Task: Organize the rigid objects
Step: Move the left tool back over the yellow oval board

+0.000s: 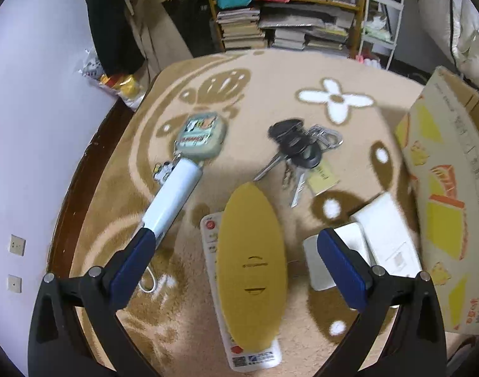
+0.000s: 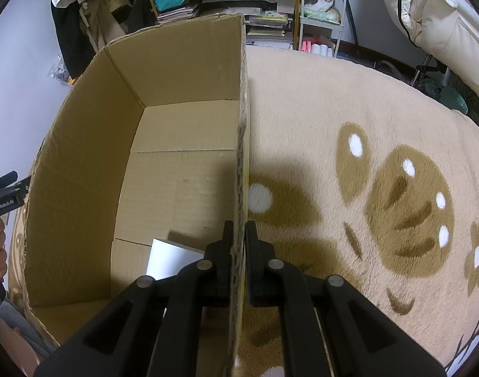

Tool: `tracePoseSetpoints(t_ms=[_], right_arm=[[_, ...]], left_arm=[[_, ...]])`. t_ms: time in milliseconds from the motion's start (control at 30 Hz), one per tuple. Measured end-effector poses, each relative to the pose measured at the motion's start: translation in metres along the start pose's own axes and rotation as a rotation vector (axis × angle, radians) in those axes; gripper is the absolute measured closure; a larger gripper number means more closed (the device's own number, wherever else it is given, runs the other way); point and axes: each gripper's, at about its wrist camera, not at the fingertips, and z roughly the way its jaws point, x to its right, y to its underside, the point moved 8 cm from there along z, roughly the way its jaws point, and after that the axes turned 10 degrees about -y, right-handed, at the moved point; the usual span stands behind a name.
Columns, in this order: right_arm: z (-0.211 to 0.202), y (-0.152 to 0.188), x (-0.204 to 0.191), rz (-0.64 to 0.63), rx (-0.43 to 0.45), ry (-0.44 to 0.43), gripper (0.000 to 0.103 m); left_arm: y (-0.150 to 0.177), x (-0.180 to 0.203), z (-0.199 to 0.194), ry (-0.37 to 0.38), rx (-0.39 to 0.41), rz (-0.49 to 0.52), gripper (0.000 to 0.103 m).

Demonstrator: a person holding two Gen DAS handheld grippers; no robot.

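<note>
Left view: left gripper (image 1: 239,260) spread wide above yellow case (image 1: 250,267) on remote (image 1: 239,330); centre, lower, pinch across the width. Right view: right gripper (image 2: 237,245) pinches box (image 2: 82,163) wall; hold steady.

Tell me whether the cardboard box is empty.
Not empty: one white flat item lies on the floor of the cardboard box, near the right gripper; the rest is bare.
</note>
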Motion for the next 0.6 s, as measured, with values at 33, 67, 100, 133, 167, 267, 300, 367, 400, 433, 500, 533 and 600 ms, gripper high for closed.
tracePoseSetpoints(t_ms=[33, 67, 100, 133, 167, 267, 300, 367, 400, 433, 500, 533, 600], right_arm=[[0.000, 0.000, 0.000, 0.000, 0.000, 0.000, 0.096], [0.000, 0.000, 0.000, 0.000, 0.000, 0.000, 0.096], [0.000, 0.000, 0.000, 0.000, -0.001, 0.000, 0.096], [0.000, 0.000, 0.000, 0.000, -0.001, -0.001, 0.096], [0.000, 0.000, 0.000, 0.000, -0.001, -0.001, 0.096], [0.001, 0.001, 0.000, -0.001, -0.003, -0.001, 0.096], [0.001, 0.001, 0.000, -0.001, -0.002, -0.001, 0.096], [0.001, 0.001, 0.000, 0.000, -0.002, -0.001, 0.096], [0.001, 0.001, 0.000, -0.001, -0.002, -0.001, 0.096], [0.001, 0.001, 0.000, -0.001, -0.002, -0.001, 0.096], [0.001, 0.001, 0.000, 0.000, -0.003, -0.002, 0.096], [0.001, 0.001, 0.000, 0.000, -0.003, -0.002, 0.096], [0.001, 0.001, 0.000, 0.000, -0.003, -0.001, 0.096]], left_arm=[[0.002, 0.000, 0.003, -0.006, -0.008, 0.001, 0.001], [0.003, -0.001, 0.007, -0.013, -0.016, 0.004, 0.001], [0.004, -0.001, 0.009, -0.019, -0.019, 0.006, 0.001], [0.004, -0.001, 0.011, -0.025, -0.021, 0.011, 0.001], [0.005, 0.000, 0.013, -0.033, -0.022, 0.018, 0.001], [0.005, 0.004, 0.018, -0.064, -0.023, 0.042, 0.001], [0.006, 0.005, 0.020, -0.073, -0.024, 0.051, 0.001], [0.008, 0.007, 0.025, -0.093, -0.029, 0.077, 0.001], [0.009, 0.008, 0.027, -0.103, -0.031, 0.087, 0.001], [0.010, 0.008, 0.028, -0.113, -0.030, 0.095, 0.001], [0.011, 0.008, 0.031, -0.114, -0.037, 0.095, 0.001], [0.011, 0.007, 0.031, -0.109, -0.040, 0.089, 0.001], [0.011, 0.007, 0.032, -0.101, -0.047, 0.084, 0.001]])
